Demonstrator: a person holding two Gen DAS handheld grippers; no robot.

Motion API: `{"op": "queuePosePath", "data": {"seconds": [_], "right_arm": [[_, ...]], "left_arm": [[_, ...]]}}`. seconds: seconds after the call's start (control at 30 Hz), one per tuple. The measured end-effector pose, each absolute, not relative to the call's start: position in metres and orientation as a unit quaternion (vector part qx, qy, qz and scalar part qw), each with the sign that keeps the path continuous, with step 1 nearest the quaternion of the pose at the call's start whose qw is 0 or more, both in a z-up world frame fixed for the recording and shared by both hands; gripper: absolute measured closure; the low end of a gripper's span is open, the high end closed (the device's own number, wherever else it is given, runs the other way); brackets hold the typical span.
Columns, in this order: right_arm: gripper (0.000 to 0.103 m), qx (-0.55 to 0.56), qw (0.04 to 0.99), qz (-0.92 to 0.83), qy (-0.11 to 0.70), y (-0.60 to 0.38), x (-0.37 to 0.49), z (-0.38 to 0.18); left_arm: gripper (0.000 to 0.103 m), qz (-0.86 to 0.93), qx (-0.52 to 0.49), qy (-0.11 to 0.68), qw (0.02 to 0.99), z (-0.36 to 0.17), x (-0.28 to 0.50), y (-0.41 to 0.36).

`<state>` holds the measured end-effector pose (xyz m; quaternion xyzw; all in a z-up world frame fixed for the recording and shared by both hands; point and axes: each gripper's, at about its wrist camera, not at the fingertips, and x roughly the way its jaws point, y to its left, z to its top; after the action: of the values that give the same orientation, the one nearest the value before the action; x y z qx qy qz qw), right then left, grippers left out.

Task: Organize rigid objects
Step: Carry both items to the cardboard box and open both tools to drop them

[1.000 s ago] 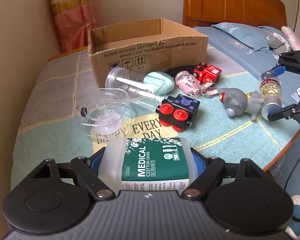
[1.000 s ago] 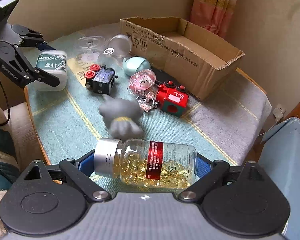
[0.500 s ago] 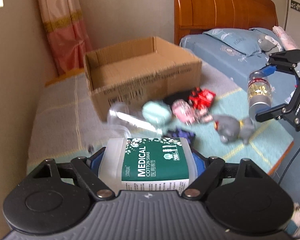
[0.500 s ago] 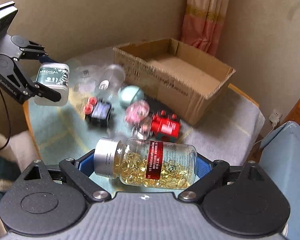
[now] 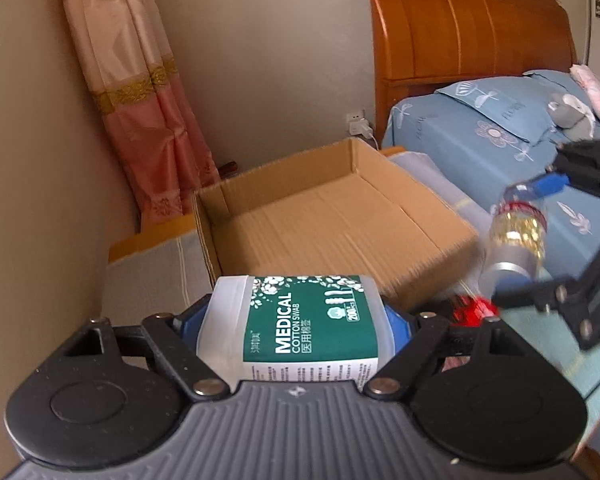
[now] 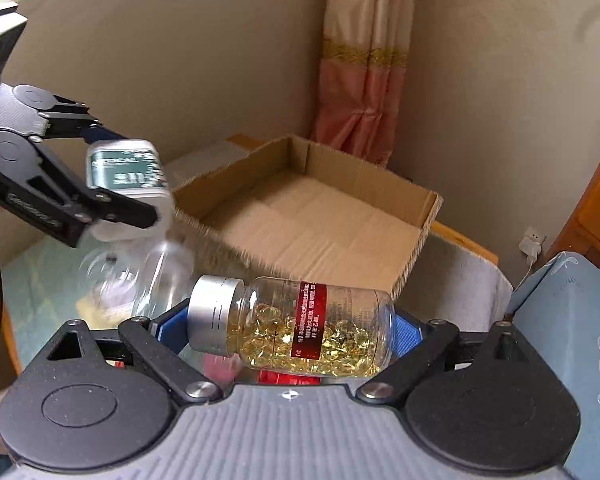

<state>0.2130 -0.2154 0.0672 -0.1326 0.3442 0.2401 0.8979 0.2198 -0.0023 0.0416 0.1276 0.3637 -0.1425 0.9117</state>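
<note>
Two handheld grippers hover near an open cardboard box [image 5: 332, 216], each clamped on a container. The left gripper [image 5: 296, 322] grips a white tub labelled "Medical Cotton Swab" [image 5: 300, 320] sideways between its blue-padded fingers [image 5: 188, 322], held in the air just short of the box's near wall. The right gripper [image 6: 290, 326] pinches a clear bottle of yellow capsules [image 6: 300, 326] lying on its side, silver cap [image 6: 212, 312] pointing left, red label band facing the camera. Seen from the left wrist, that bottle [image 5: 516, 236] hangs beside the box's right corner, above the table. The box sits on a cloth-covered table [image 6: 40, 280], its interior showing only bare cardboard. Clear plastic containers [image 6: 140, 276] lie blurred on the cloth below the tub, and a red toy [image 5: 472, 314] peeks out past the left gripper's right finger. A pink curtain [image 5: 140, 120] hangs behind the box; a wooden headboard [image 5: 460, 28] and a blue-sheeted bed [image 5: 480, 136] stand to the right.
</note>
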Motion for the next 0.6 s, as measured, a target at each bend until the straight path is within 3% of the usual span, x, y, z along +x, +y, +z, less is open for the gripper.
{"op": "queuePosePath", "data": {"seconds": [0.47,0.6], "right_arm": [[0.006,-0.125,0.898,0.213,0.364,-0.204,0.277,0.060],[0.006,-0.124,0.899,0.209,0.366,-0.203,0.284,0.059]], "left_arm": [[0.020,-0.117,0.109,0.394,0.905,0.021,0.341,-0.001],[0.014,-0.090,0.108,0.383,0.913,0.014,0.355,-0.001]]}}
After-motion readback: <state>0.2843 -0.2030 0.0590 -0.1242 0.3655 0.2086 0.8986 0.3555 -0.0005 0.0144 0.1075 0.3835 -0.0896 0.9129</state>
